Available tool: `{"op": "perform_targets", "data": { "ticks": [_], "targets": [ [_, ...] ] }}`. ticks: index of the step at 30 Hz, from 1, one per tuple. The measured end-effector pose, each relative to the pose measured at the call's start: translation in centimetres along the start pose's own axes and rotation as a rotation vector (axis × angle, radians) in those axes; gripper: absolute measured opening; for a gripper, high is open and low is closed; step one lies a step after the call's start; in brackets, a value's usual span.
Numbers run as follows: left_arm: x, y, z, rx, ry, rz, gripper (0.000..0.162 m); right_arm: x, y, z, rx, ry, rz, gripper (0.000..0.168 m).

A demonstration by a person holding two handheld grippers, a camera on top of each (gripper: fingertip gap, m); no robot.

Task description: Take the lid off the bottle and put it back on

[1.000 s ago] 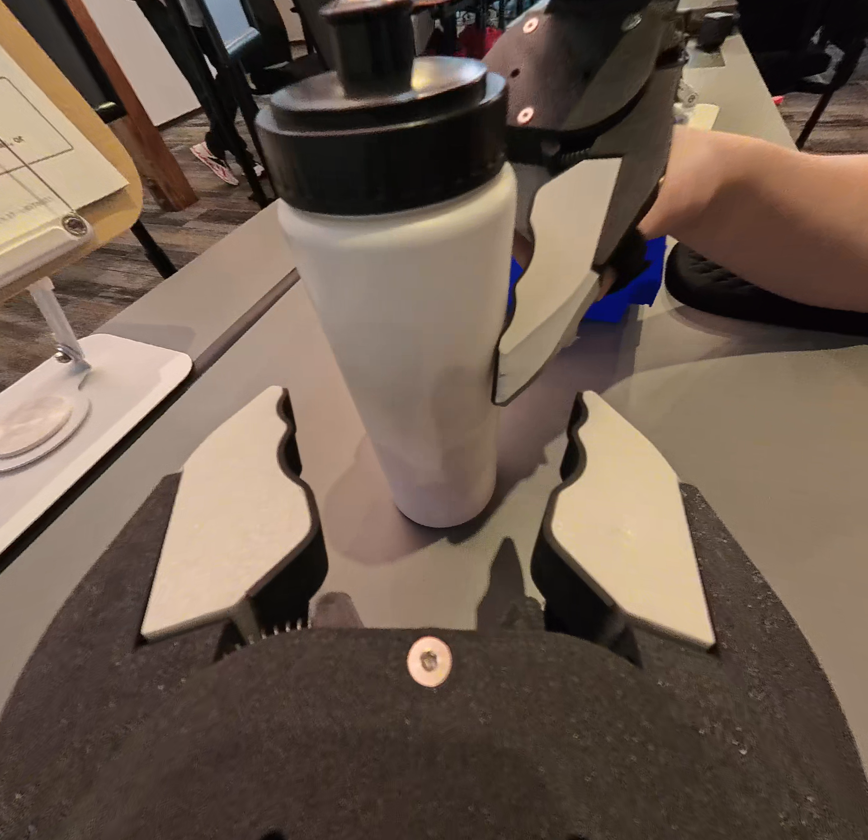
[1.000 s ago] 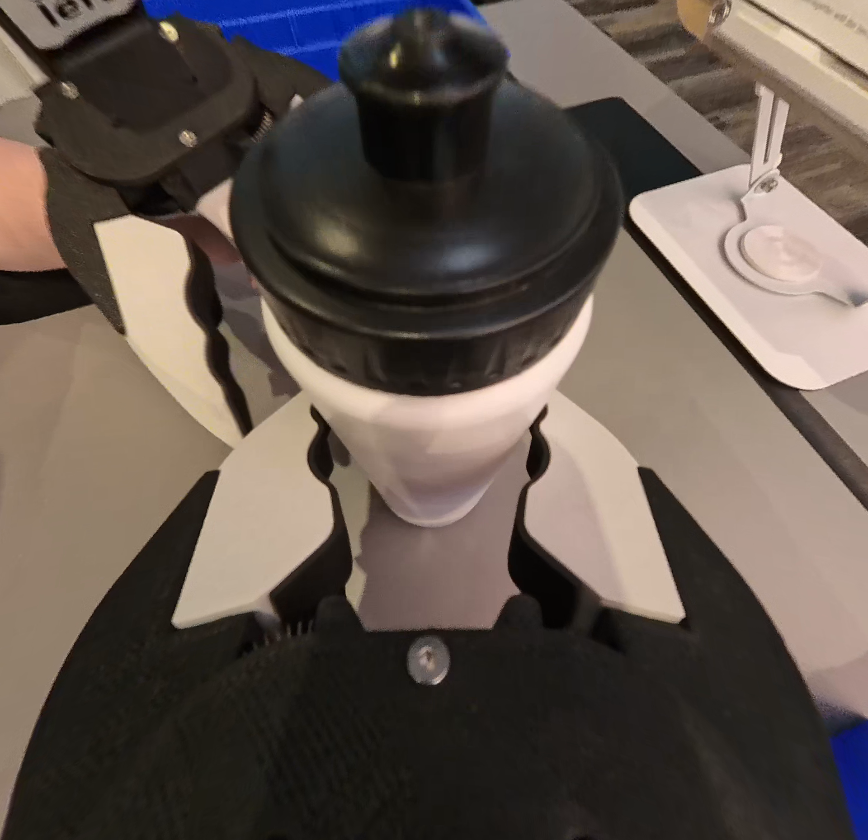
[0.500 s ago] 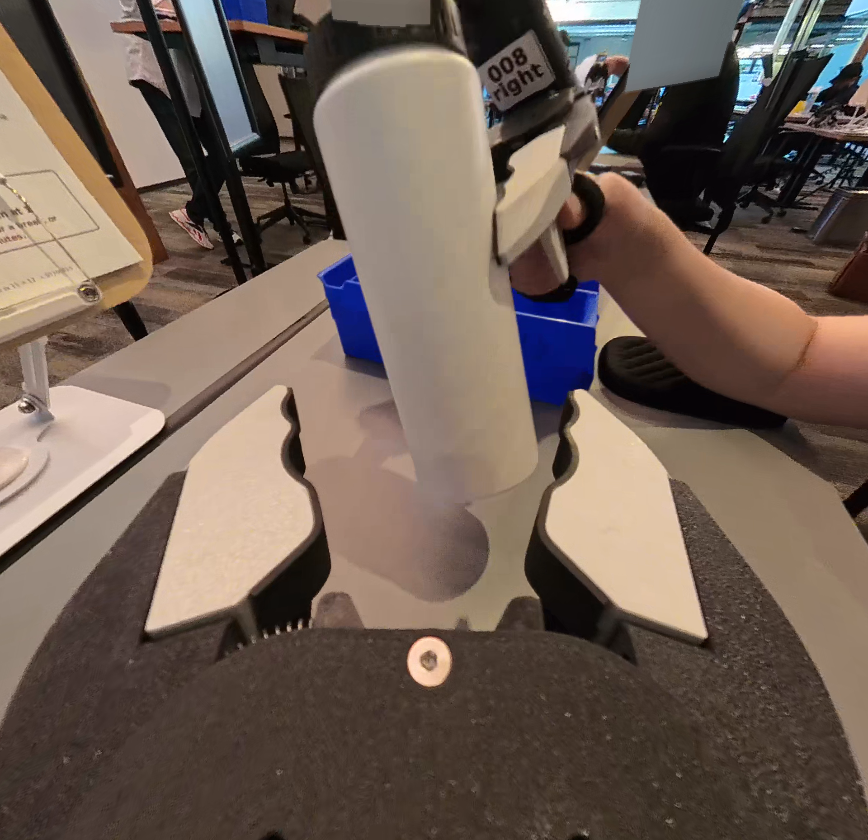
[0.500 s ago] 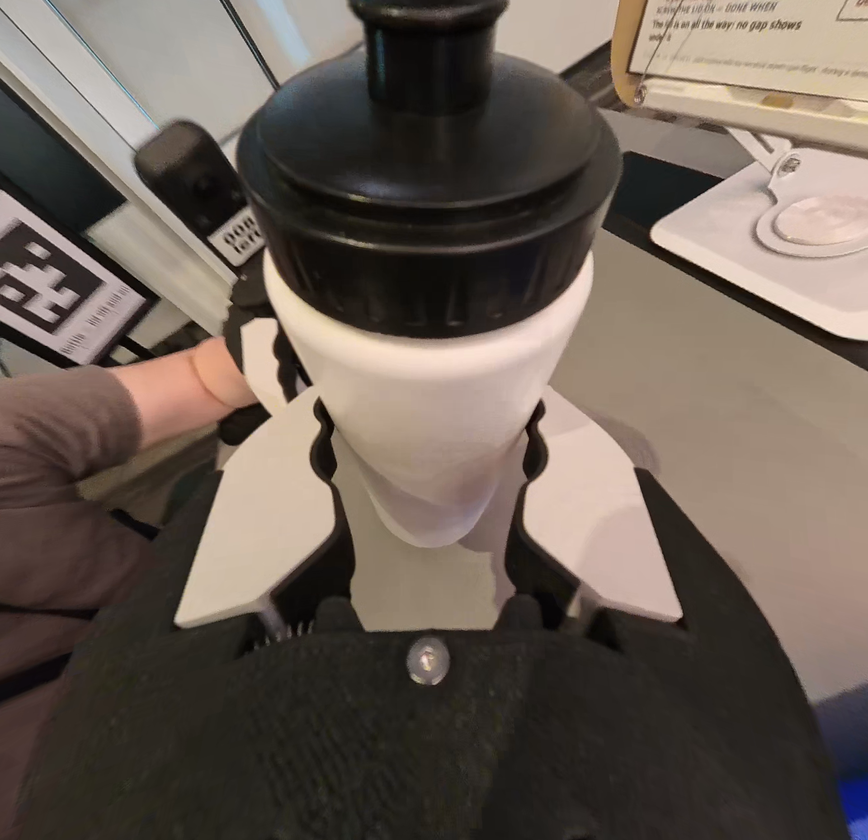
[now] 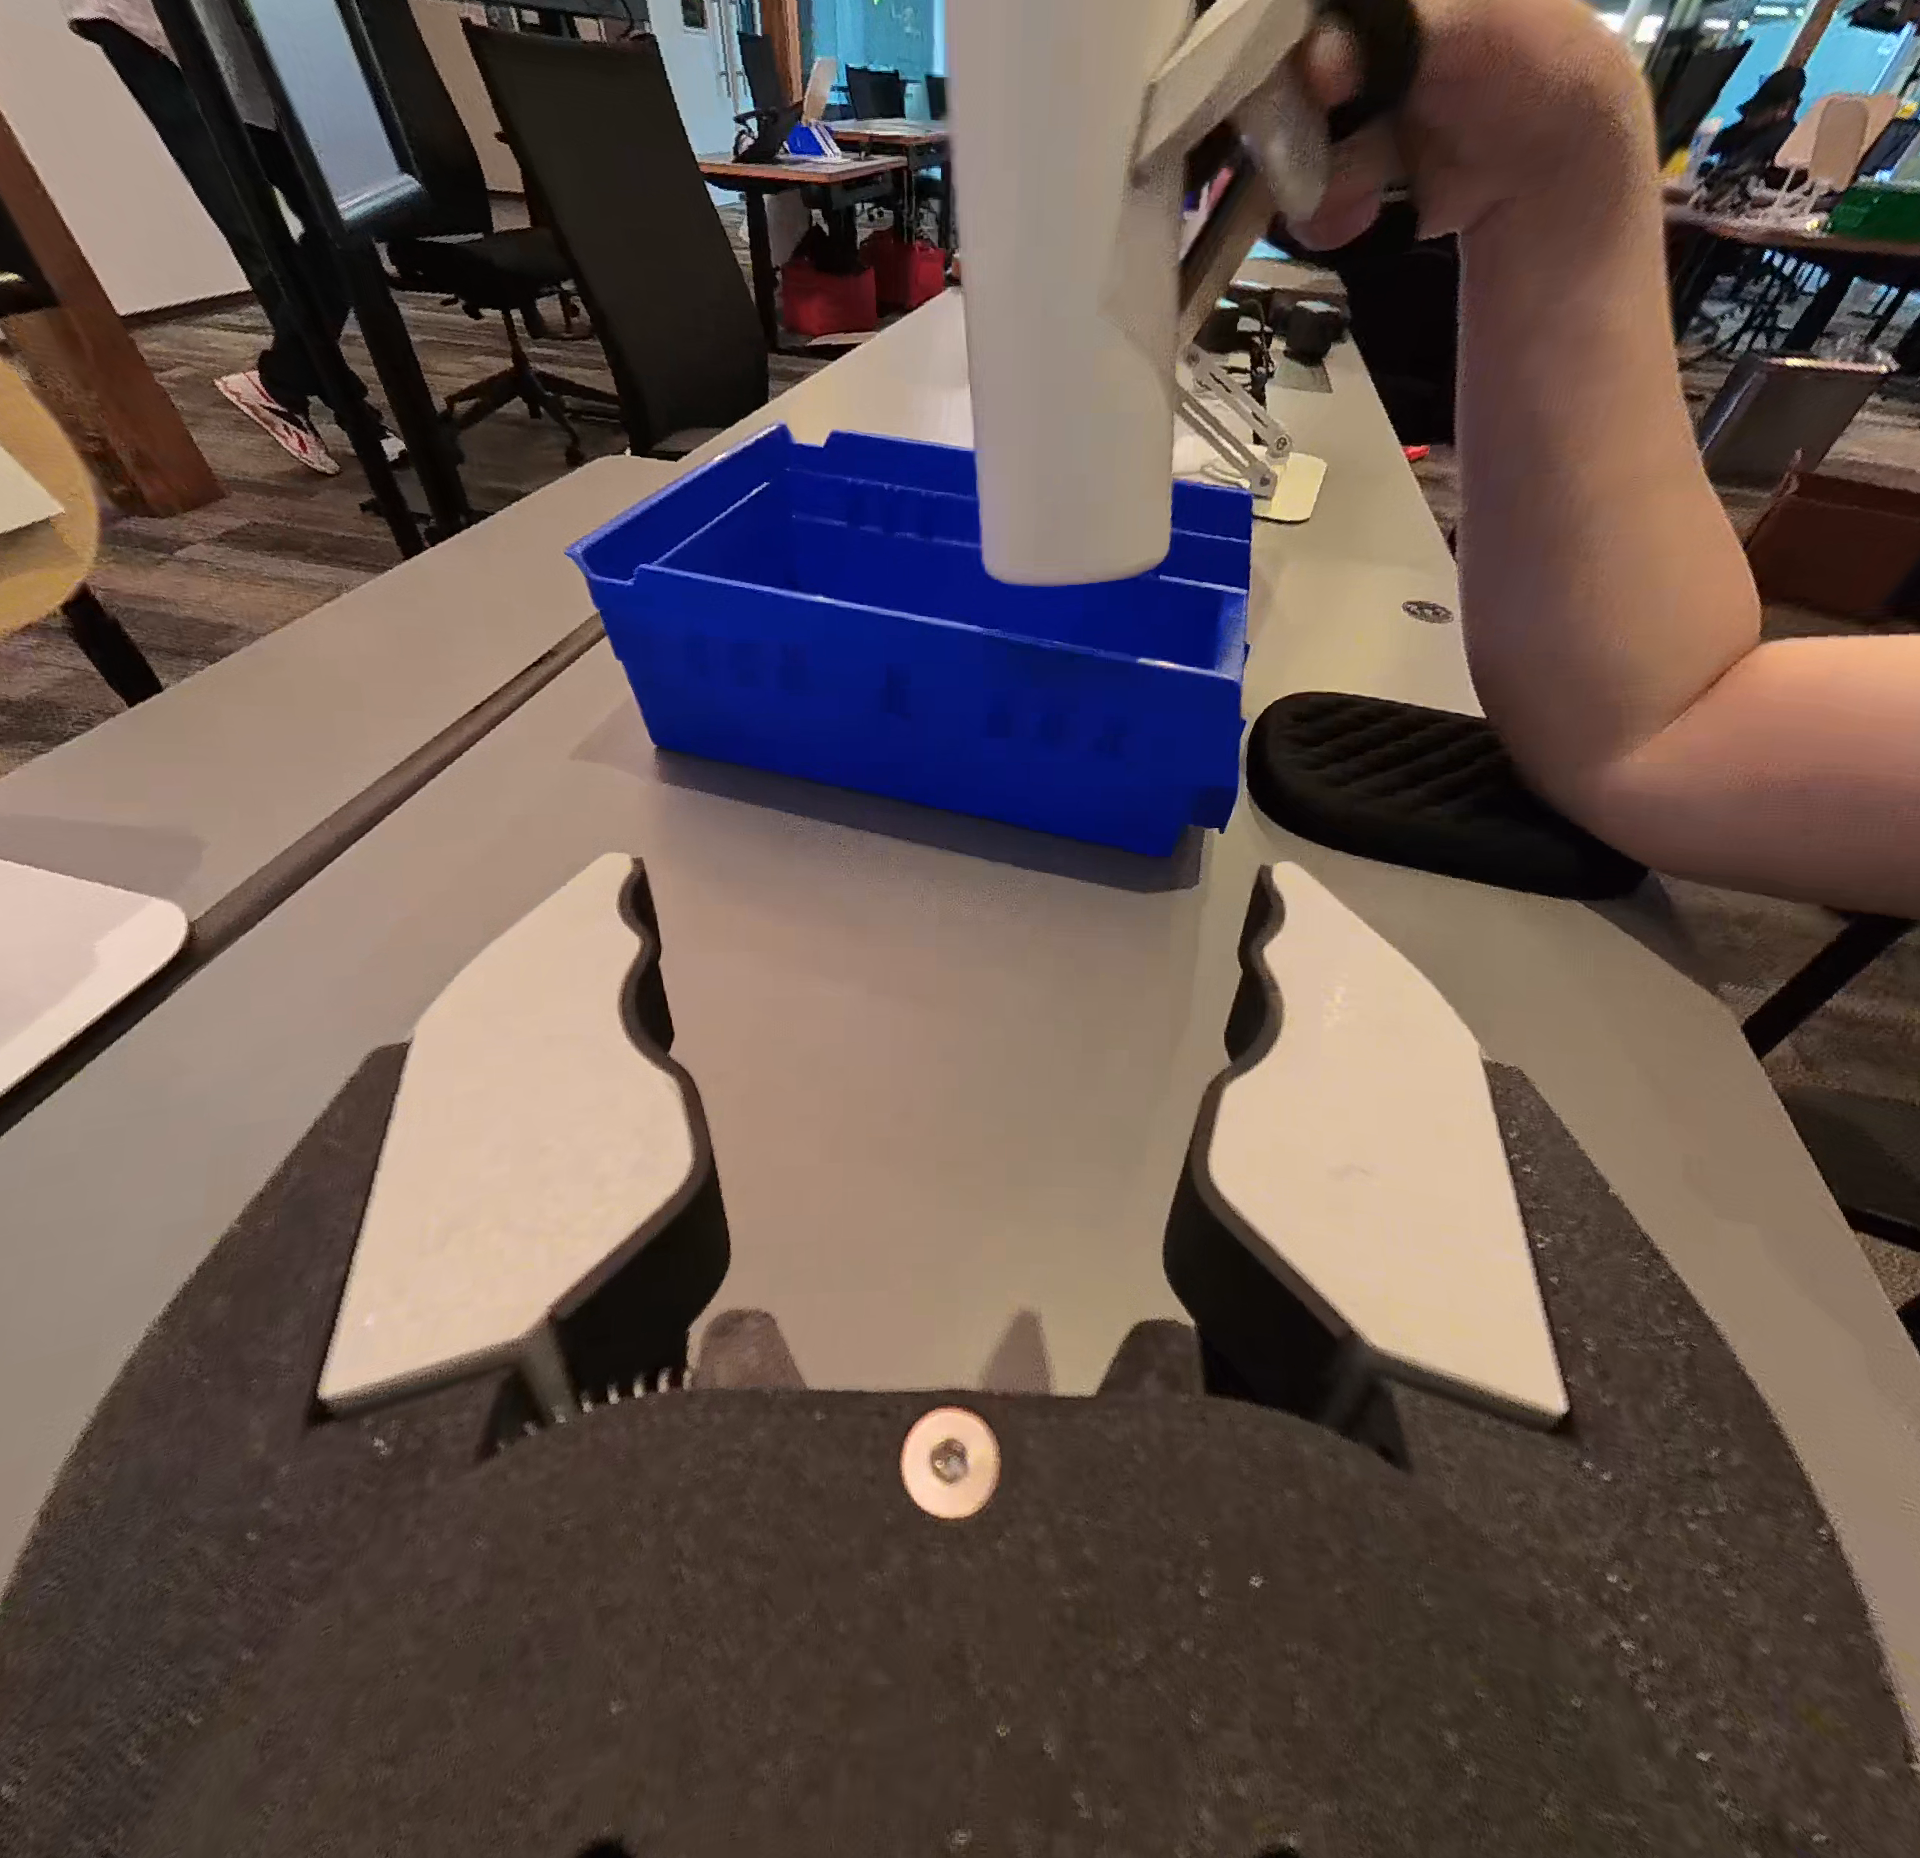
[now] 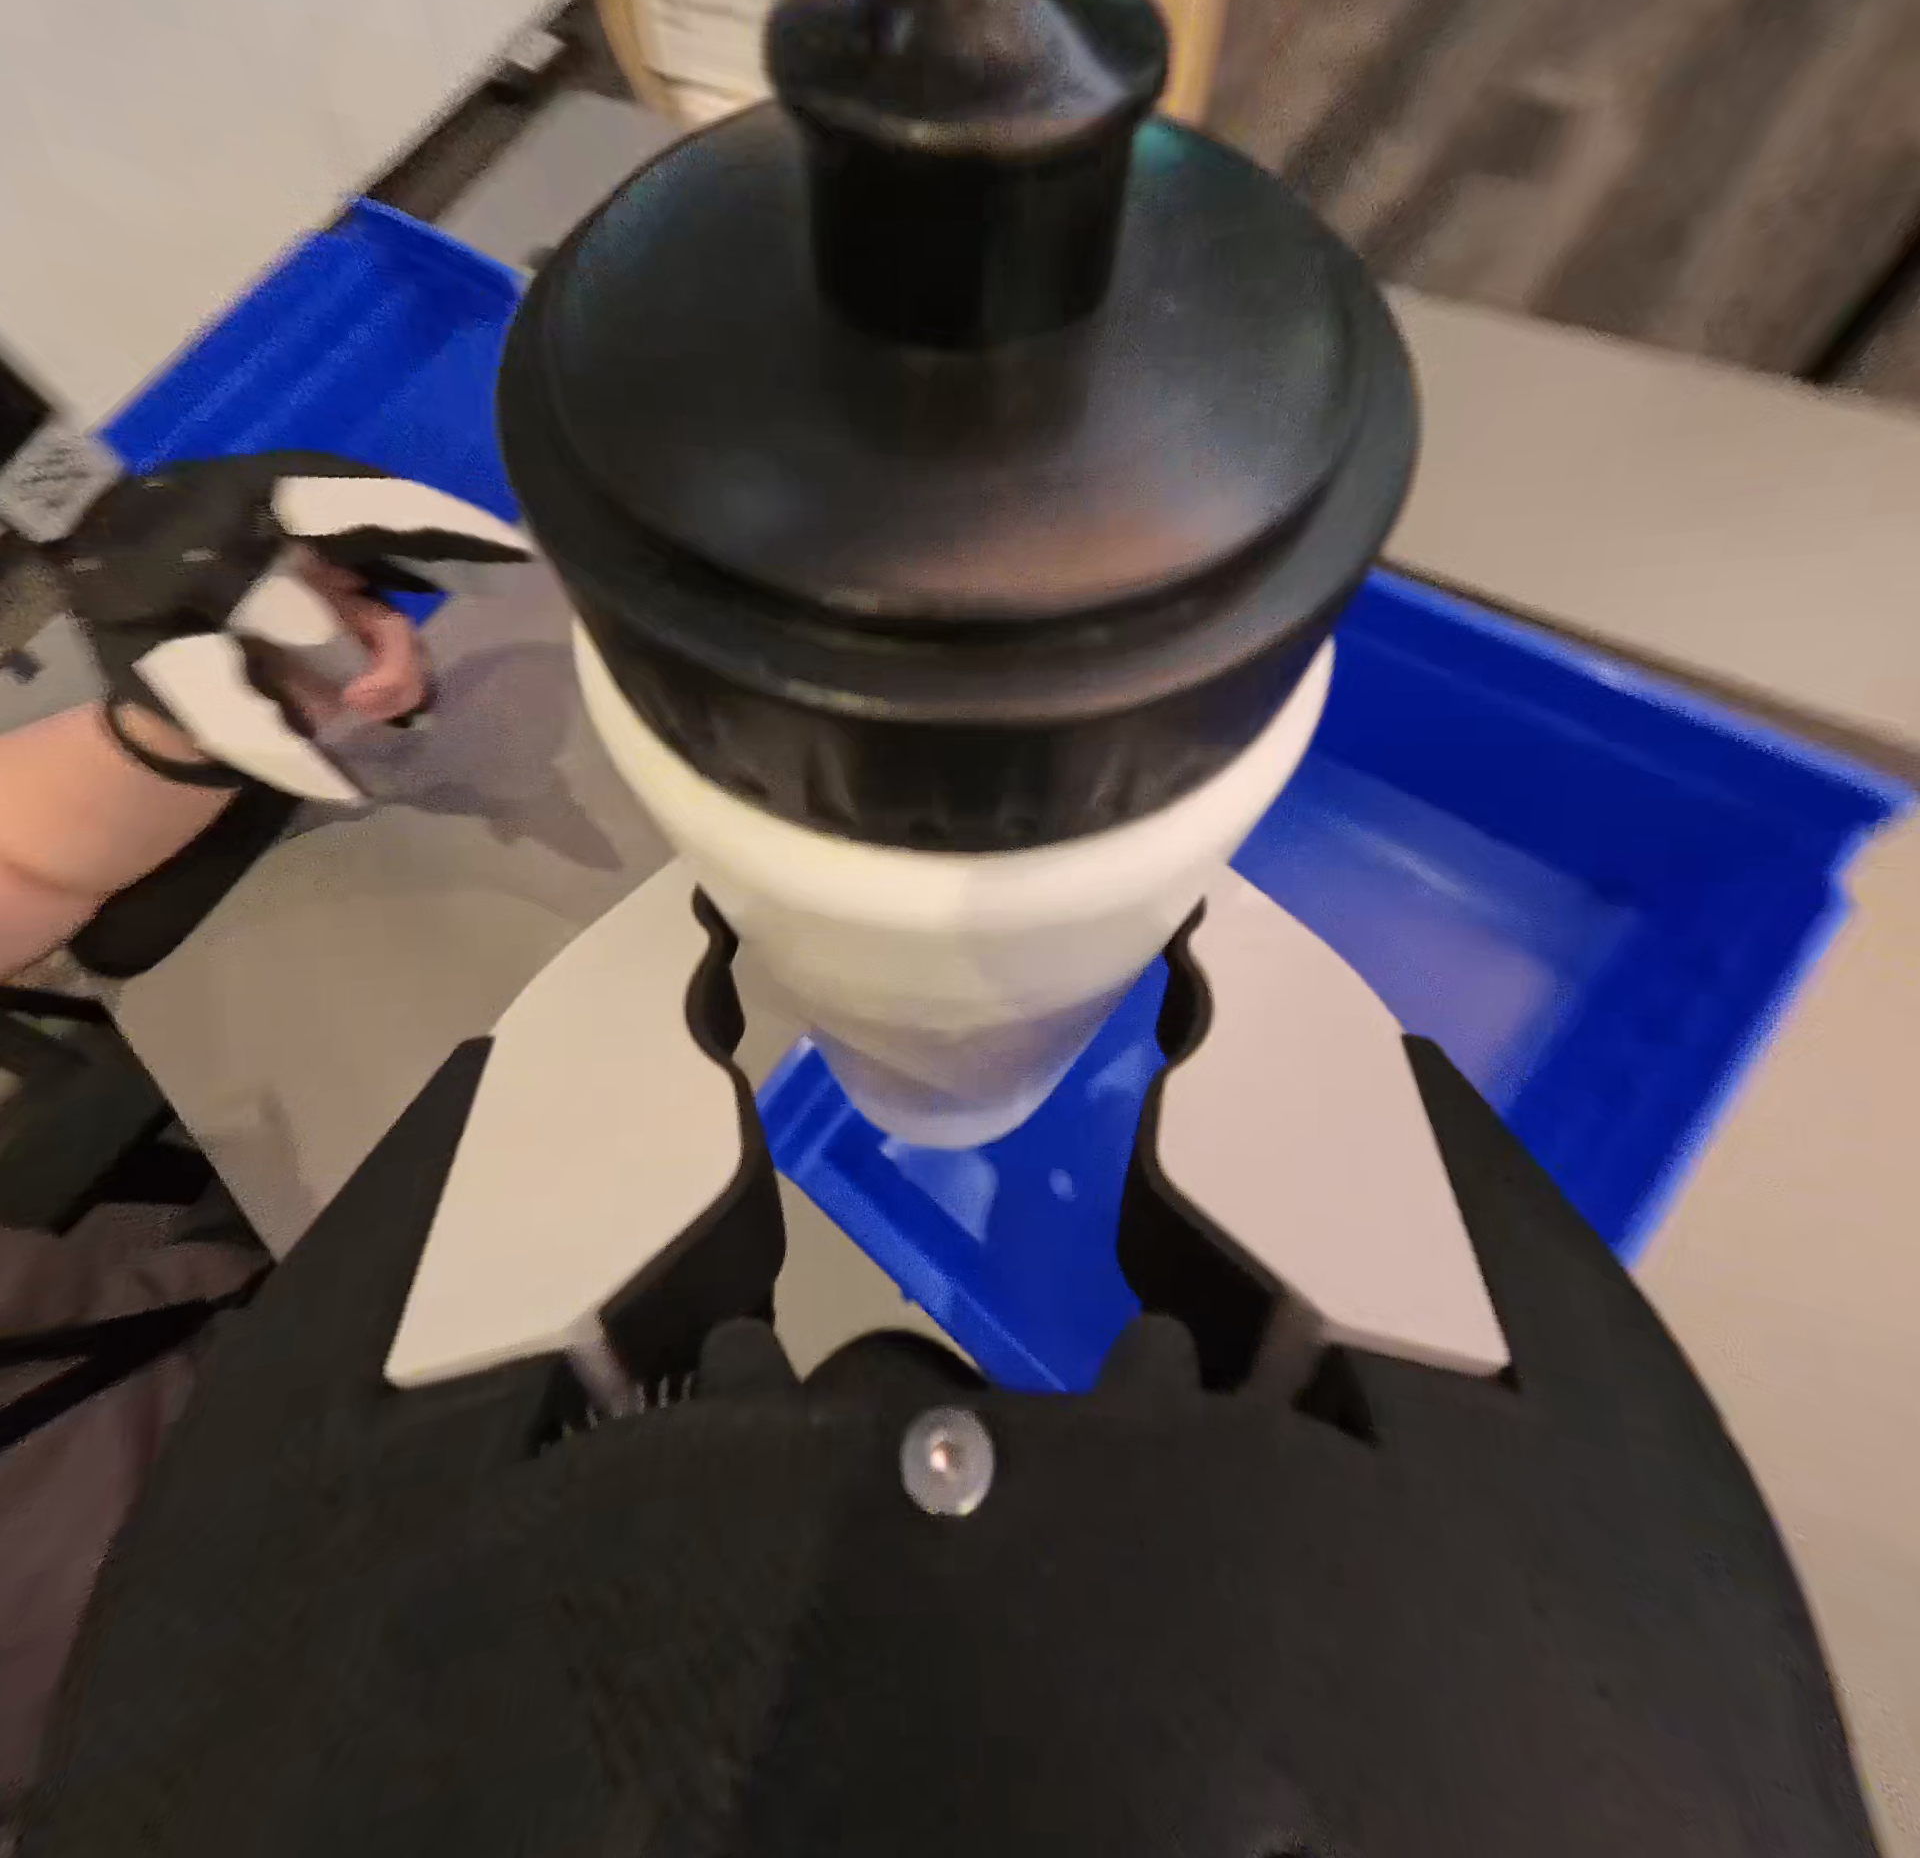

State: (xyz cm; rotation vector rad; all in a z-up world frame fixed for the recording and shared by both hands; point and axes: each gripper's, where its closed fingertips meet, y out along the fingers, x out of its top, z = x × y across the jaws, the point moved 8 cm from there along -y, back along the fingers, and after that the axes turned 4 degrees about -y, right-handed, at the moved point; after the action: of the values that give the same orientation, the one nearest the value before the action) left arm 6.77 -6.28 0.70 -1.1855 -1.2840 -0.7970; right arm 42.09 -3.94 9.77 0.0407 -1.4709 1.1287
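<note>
Bottle: the white bottle is up in the air, well off the grey table, and it hangs over the blue box
Lid: the black lid with its spout on top sits on the bottle, and I see no gap under it
Right gripper: the right gripper has its jaws closed on the white body of the bottle, below the lid, one jaw on each side
Left gripper: the left gripper has its jaws wide apart with nothing in them, low over the table and well apart from the bottle
Hand: a hand grips the right tool from behind, and the elbow sits near a black pad
Blue box: it looks empty where I can see inside, with the bottom of the bottle above its far part
Step now: I think the bottle is being carried and the lid part has not begun, since the lid is on and no jaws touch it
Next move: the bottle must be held steady, and the left jaws must come up, go round the lid and close on its ribbed side
Care: the bottle is smooth and gets thinner toward the bottom, so I think it may slip or turn in the jaws when the lid is twisted
</note>
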Motion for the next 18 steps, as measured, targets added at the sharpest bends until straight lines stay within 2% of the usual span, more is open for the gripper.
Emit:
{"op": "perform_targets", "data": {
  "ticks": [4,9,13,18],
  "targets": [
    [-0.4,0.6,-0.6,-0.007,0.023,0.043,0.106,-1.9,2.5,-3.1,-0.037,0.11,0.186,0.082],
    [-0.8,1.0,-0.7,-0.007,0.026,0.061,0.106,-2.9,5.2,-4.0,-0.061,0.082,0.335,0.082],
    [-1.1,1.1,-0.5,-0.004,0.02,0.072,0.106,-2.1,4.6,-3.0,-0.02,0.009,0.281,0.082],
    [-1.5,1.4,-0.2,-0.005,0.006,0.082,0.106,-0.6,2.4,-0.1,0.125,-0.079,0.135,0.082]
  ]
}}
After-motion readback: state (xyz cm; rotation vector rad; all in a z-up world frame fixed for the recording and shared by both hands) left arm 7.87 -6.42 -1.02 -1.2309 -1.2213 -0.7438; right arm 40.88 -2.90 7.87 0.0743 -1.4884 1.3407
